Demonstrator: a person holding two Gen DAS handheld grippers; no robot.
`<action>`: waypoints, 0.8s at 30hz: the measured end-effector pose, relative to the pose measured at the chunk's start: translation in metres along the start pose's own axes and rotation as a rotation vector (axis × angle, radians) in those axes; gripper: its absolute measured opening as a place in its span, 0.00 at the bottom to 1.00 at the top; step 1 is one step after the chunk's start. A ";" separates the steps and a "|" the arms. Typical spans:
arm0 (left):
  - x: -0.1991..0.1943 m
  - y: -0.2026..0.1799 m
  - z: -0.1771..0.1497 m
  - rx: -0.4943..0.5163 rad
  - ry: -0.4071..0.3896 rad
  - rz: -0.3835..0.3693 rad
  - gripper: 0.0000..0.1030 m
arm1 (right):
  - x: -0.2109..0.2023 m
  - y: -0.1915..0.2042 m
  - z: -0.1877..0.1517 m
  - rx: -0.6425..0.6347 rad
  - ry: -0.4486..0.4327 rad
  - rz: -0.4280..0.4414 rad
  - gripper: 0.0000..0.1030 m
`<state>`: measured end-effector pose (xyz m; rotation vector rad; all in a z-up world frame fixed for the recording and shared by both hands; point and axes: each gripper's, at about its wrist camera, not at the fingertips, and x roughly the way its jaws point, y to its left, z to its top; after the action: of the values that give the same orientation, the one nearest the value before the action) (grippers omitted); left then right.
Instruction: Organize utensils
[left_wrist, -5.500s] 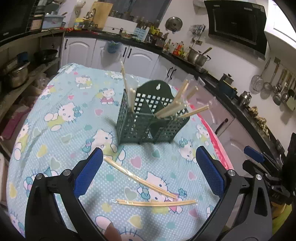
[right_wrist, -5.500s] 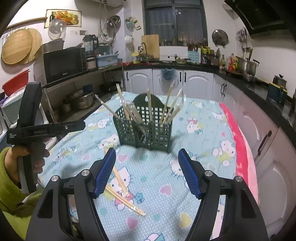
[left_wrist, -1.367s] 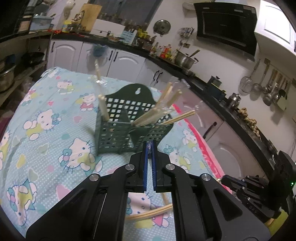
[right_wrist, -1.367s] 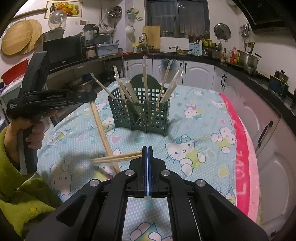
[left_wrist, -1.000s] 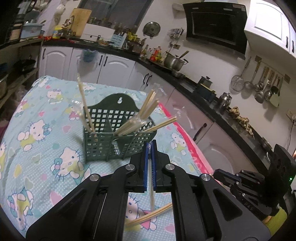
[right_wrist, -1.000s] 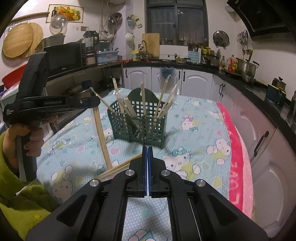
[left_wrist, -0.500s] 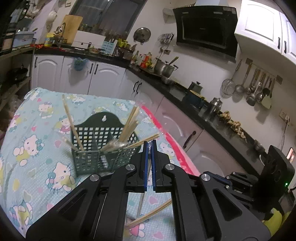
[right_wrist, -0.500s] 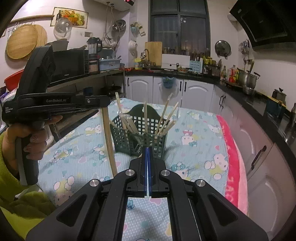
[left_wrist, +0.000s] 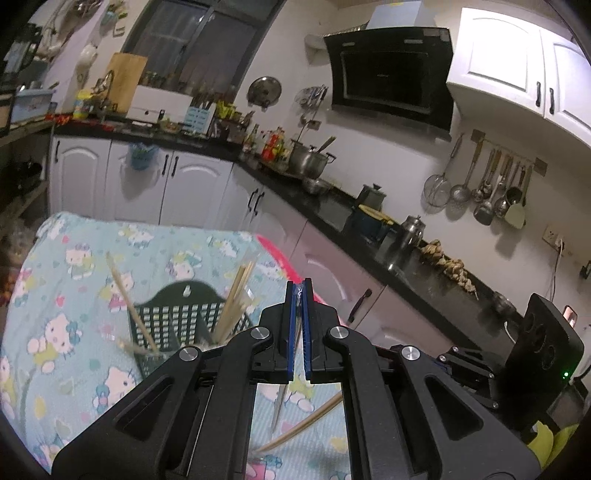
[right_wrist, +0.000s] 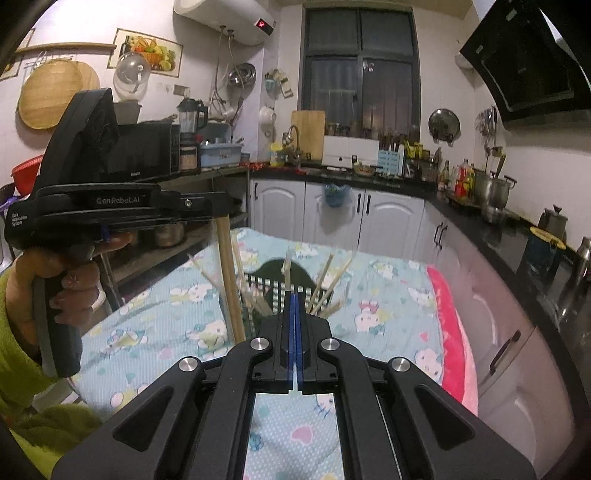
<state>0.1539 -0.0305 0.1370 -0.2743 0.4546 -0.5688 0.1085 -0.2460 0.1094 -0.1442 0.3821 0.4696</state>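
Two grippers are hanging above the table: the left gripper (left_wrist: 298, 291) is pinching one chopstick (right_wrist: 229, 284), the right gripper (right_wrist: 293, 301) another (left_wrist: 301, 430), near one green basket (left_wrist: 177, 317) bristling with chopsticks.

Chopsticks (left_wrist: 236, 291) stand in the holder (left_wrist: 173, 314) on the table (left_wrist: 74, 369); counter (left_wrist: 332, 206) behind — cabinets beneath.

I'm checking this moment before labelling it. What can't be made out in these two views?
- Left wrist view: the lower half of the green utensil basket is hidden behind the left claw.
- Same view: the chopstick below the claw is cut off by its frame at both ends.
- Right wrist view: the basket is motion-blurred and mostly behind the right claw, so its compartments cannot be told apart.
- Whether the right claw holds anything: the pinch point is hidden.
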 end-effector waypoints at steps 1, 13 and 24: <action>-0.002 -0.002 0.005 0.006 -0.009 -0.002 0.01 | 0.000 0.000 0.003 -0.002 -0.006 0.000 0.01; -0.023 -0.013 0.059 0.044 -0.110 0.022 0.01 | -0.006 0.001 0.063 -0.041 -0.107 0.004 0.00; -0.035 0.009 0.097 0.028 -0.191 0.093 0.01 | 0.013 -0.012 0.072 -0.015 -0.052 0.021 0.01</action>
<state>0.1790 0.0089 0.2295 -0.2763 0.2728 -0.4528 0.1481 -0.2349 0.1715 -0.1419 0.3295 0.4961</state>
